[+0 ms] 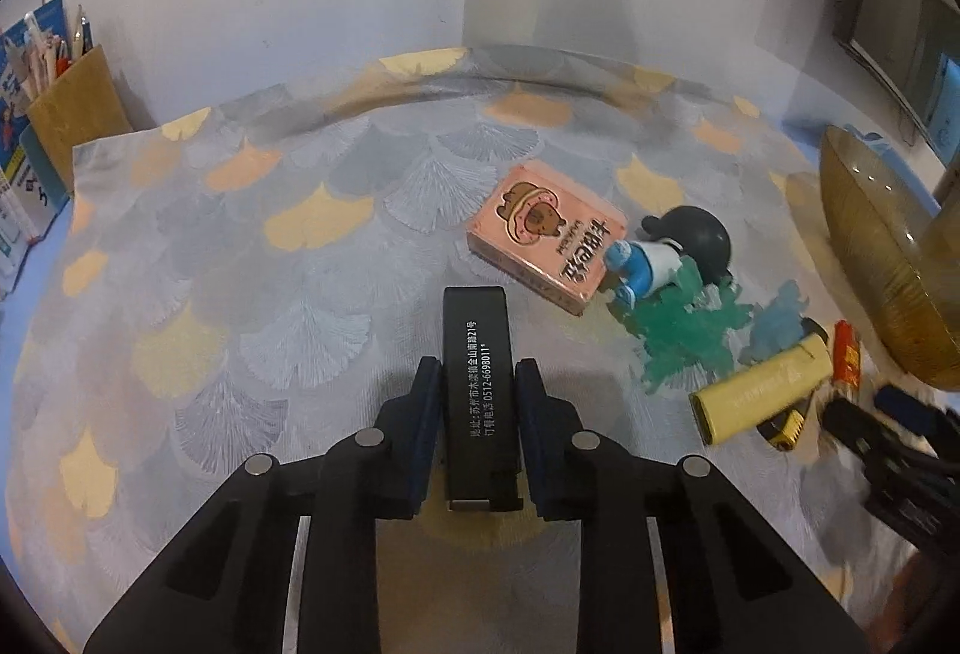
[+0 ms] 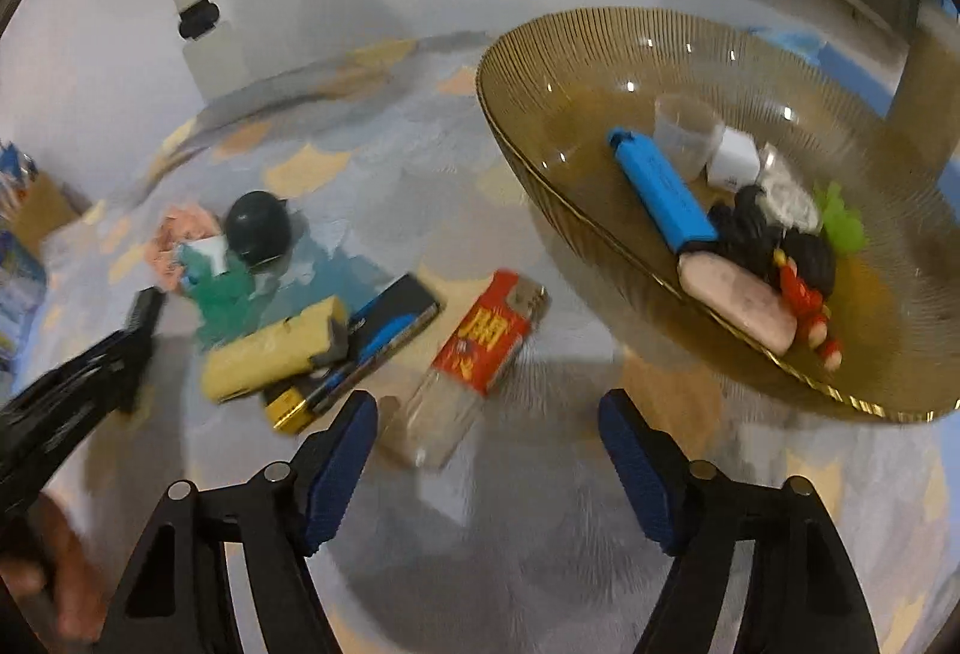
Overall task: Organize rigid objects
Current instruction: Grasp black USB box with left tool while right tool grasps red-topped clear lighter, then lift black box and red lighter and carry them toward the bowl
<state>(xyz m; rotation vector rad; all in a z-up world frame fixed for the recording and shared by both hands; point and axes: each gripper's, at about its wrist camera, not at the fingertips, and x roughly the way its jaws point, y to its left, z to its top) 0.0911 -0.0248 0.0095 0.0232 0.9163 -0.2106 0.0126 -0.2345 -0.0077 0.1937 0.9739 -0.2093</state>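
A: The left tool (image 1: pixel 474 402) is clenched on the black bar (image 1: pixel 478 384), held out over the worktop (image 1: pixel 240 294). It's long; gripped near one end, it could pivot and slip on the way to the bowl (image 2: pixel 600 54).

B: And the right tool (image 2: pixel 489 432)?

A: Released, hovering by the red lighter (image 2: pixel 480 348). It could nudge that under the bowl's rim.
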